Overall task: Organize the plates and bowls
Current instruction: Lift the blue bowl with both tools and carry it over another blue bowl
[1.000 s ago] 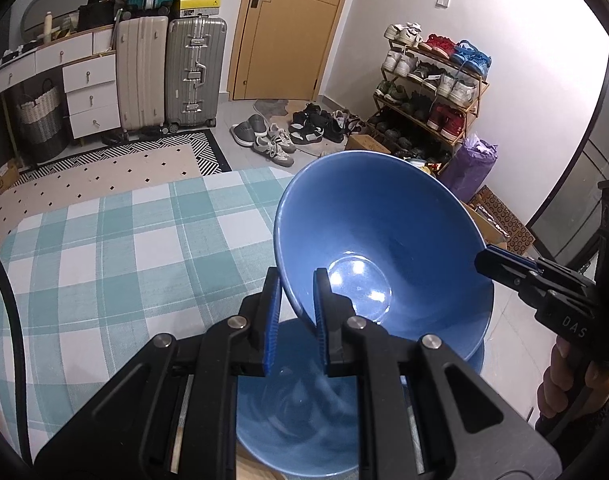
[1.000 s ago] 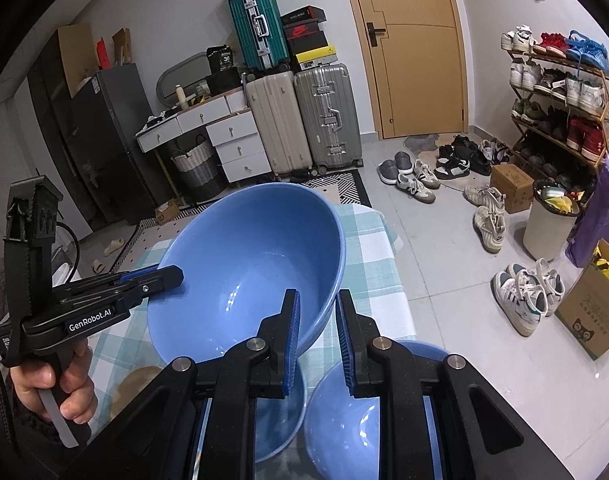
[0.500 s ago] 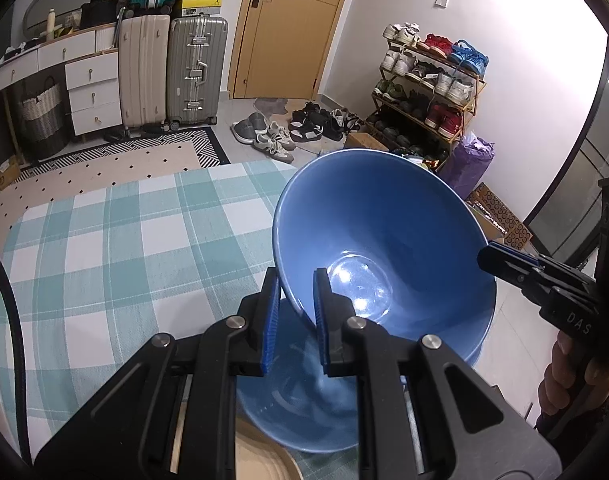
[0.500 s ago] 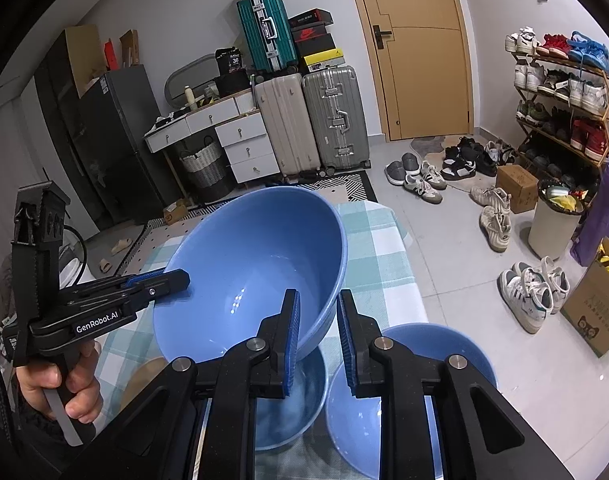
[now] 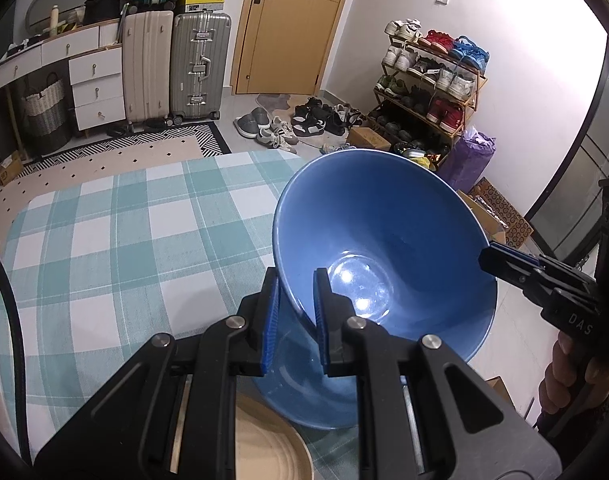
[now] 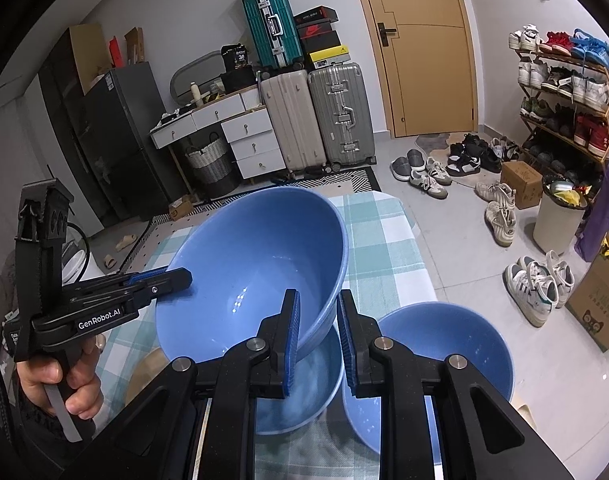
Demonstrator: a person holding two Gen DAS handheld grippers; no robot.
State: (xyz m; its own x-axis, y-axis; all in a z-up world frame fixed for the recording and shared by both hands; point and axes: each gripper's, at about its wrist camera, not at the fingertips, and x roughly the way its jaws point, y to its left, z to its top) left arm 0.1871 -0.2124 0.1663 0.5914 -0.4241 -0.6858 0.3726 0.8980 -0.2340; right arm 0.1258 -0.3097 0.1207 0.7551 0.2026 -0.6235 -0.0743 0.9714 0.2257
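While both grippers pinch opposite rim edges of big blue bowl (image 6: pixel 256 264), it hangs tilted above second blue bowl (image 6: pixel 304 392), not nested yet. Left gripper (image 5: pixel 294 312) clamped on near rim; right gripper (image 6: pixel 318 340) clamped likewise. Third blue bowl (image 6: pixel 456 344) sits just beside on checked tablecloth (image 5: pixel 104 248); tan plate (image 5: pixel 264 440) under stack unsorted. Bowls glossy, smooth, deep conical; cloth woven.

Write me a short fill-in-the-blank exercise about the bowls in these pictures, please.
1. The left gripper and right gripper both clamp the raised bowl by its ____.
2. The right wrist view shows ____ blue bowls.
3. Beneath the raised bowl sits the lower bowl, coloured ____.

Missing words: rim; three; blue.
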